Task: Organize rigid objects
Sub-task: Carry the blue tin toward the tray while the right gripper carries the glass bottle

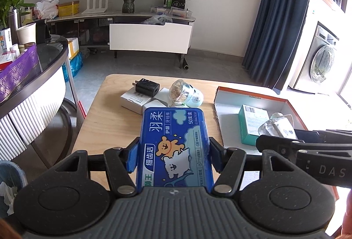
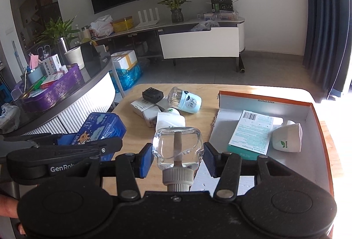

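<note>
Jaws clamped both sides: left gripper point(image 1: 173, 156) grips the blue floss-pick box point(image 1: 175, 146) marked "50", right gripper point(image 2: 176, 157) pinches a clear bottle point(image 2: 177, 149) beside the tray point(image 2: 308, 111); "Adhesive Bandages" box point(image 2: 253, 132) inside.

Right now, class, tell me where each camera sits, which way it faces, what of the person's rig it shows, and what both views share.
Left wrist: on the left claw, facing forward over the table; it grips a blue box, right claw at the edge.
Right wrist: on the right claw, facing likewise; a clear bottle sits between its fingers, left claw beside.
Shared: orange tray, green box, black charger.
</note>
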The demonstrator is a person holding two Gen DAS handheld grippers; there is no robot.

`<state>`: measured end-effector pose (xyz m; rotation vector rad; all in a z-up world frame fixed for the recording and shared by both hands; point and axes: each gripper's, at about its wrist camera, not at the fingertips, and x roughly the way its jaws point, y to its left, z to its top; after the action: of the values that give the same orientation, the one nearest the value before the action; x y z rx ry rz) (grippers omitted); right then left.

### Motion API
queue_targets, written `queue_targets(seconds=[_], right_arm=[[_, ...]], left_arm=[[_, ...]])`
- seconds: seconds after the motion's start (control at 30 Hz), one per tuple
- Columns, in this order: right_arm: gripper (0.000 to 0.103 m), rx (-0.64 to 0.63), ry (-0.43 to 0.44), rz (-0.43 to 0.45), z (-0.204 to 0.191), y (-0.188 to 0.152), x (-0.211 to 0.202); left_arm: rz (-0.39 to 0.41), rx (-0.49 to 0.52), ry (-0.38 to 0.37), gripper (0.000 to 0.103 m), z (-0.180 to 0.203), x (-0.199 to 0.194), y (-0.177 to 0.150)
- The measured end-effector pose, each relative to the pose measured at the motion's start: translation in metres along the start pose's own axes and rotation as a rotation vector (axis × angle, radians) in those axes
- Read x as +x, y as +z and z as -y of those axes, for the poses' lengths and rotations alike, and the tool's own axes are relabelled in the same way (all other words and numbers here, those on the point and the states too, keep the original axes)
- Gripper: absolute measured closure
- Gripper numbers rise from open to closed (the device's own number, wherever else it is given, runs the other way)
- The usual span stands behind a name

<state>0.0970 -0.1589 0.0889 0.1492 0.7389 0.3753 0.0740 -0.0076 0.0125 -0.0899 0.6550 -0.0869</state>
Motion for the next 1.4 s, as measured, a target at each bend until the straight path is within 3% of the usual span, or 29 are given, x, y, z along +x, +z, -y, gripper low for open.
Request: queue_targets(seconds=[1.4], right_arm=[[0.043, 0.123, -0.110, 0.068, 0.059, -0.014, -0.044]], left_arm=[[-0.011, 0.092, -0.092, 0.040, 0.056, 0.007, -0.002]])
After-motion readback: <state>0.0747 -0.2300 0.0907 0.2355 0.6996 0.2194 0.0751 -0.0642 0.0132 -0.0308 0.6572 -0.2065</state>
